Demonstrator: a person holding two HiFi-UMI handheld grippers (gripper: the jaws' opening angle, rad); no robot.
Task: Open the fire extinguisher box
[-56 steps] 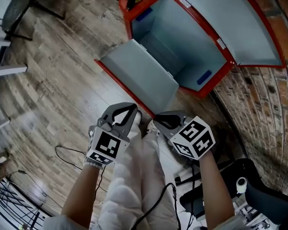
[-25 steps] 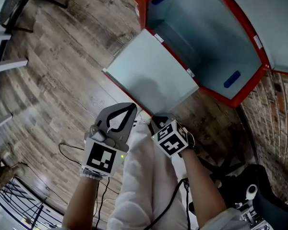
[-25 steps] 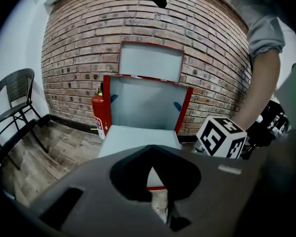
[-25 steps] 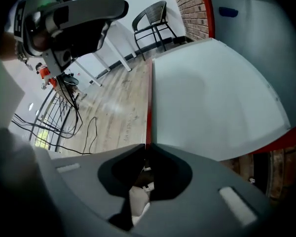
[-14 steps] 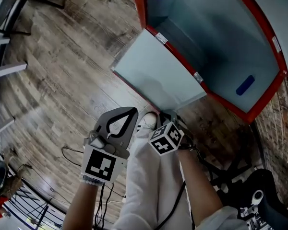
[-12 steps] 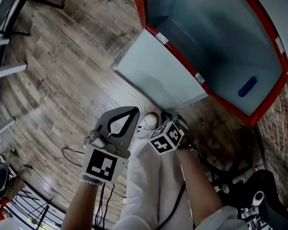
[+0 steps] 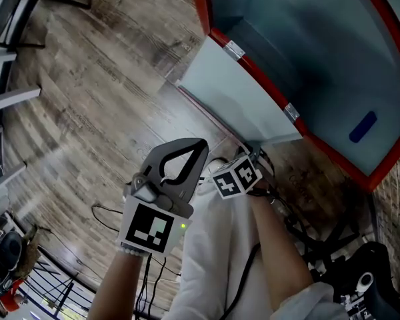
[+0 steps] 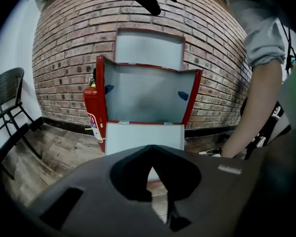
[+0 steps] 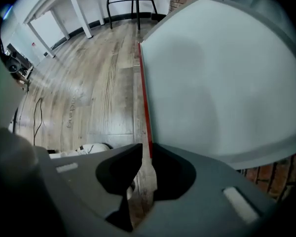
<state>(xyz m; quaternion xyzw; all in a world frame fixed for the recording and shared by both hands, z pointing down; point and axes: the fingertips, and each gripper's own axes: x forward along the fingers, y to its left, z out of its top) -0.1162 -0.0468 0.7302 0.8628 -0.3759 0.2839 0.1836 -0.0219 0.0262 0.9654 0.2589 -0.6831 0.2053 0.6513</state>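
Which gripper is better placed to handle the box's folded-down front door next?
Right, probably. The right gripper sits at the front door's red edge; its jaws have just been opening, the edge at their gap, not pinched. The left gripper hangs back, jaws together, empty.

No legible text — extinguisher label (image 8: 92, 124) too small.

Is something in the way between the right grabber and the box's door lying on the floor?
Nothing visible is. The right gripper points down right at the red edge of the door. Its jaws have just been opening; only wooden floor shows between them.
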